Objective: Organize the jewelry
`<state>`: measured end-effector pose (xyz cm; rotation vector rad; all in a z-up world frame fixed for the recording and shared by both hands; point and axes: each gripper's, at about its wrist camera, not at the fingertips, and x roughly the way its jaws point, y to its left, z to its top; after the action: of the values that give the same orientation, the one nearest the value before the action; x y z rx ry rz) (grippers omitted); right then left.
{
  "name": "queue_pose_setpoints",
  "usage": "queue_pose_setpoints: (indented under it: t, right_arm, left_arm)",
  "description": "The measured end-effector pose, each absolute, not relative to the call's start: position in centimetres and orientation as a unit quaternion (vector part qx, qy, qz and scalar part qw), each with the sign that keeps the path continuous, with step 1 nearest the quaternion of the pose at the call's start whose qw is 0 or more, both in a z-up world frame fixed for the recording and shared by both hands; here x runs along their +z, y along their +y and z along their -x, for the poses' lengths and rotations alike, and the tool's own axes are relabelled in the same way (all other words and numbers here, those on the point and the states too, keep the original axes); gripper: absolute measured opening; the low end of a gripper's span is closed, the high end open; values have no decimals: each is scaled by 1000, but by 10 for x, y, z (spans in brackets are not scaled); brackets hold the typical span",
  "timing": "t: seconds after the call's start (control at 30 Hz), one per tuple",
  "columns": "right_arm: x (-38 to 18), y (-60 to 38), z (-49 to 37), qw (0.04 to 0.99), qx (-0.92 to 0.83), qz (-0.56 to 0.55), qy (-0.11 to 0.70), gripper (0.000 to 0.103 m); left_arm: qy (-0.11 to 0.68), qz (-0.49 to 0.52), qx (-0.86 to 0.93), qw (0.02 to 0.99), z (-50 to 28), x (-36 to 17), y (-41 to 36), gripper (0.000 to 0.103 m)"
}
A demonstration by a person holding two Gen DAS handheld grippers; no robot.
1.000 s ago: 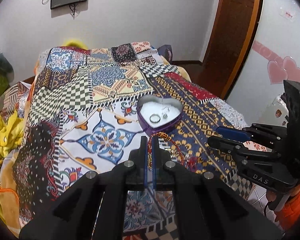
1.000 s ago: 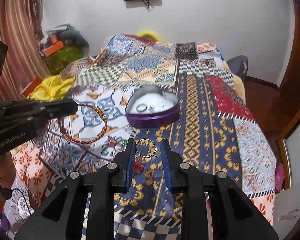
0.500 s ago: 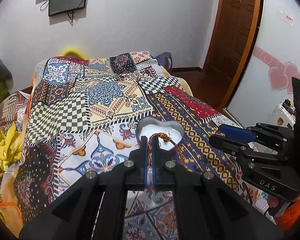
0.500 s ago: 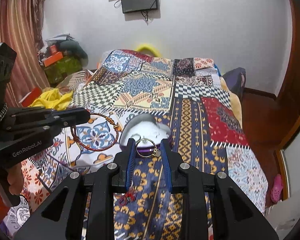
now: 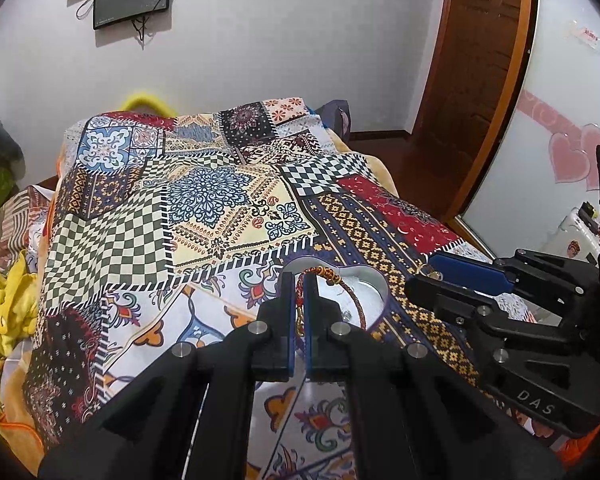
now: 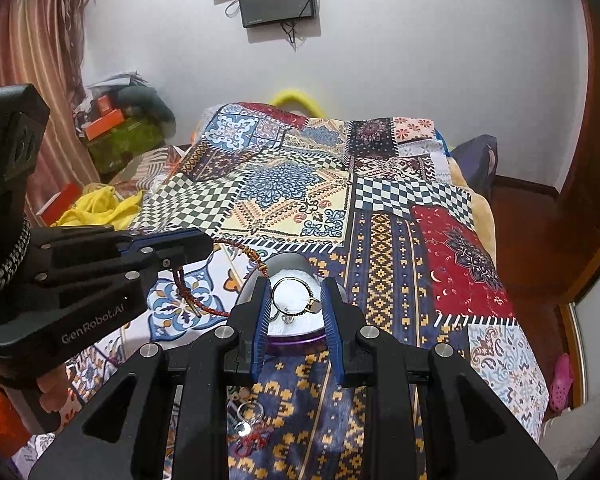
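left claw [image 5: 299, 280]: grips bracelet [image 5: 350, 294] | right claw [image 6: 296, 294]: apparently pinches ring [image 6: 294, 297]

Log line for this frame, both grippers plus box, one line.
left gripper: shut on braided bracelet | right gripper: shut on gold ring | both above heart box | nothing released yet

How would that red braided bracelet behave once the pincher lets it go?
The bracelet probably holds its loop loosely, since it stands out from the left gripper yet sags. It looks light and thin. Being braided cord, it should drop softly into the heart box rather than roll.
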<state>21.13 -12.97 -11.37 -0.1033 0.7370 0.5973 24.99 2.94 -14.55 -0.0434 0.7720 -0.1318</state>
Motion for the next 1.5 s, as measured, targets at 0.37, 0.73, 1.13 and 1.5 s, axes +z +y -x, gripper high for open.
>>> queue_pose_setpoints:
  t: [0.37, 0.73, 1.13, 1.5]
  right_arm:
    - [-140, -129, -238, 874, 278, 54, 395, 23]
    - [-155, -120, -248, 866, 274, 82, 411, 24]
    - [-153, -115, -247, 859, 281, 100, 416, 24]
    - [-142, -119, -238, 861, 277, 106, 412, 24]
  left_arm:
    - [412, 29, -62, 909, -278, -173, 30, 2]
    - [431, 11, -63, 900, -292, -187, 23, 2]
    - [448, 17, -67, 891, -290, -192, 25, 10]
    - [426, 32, -63, 902, -269, -167, 35, 30]
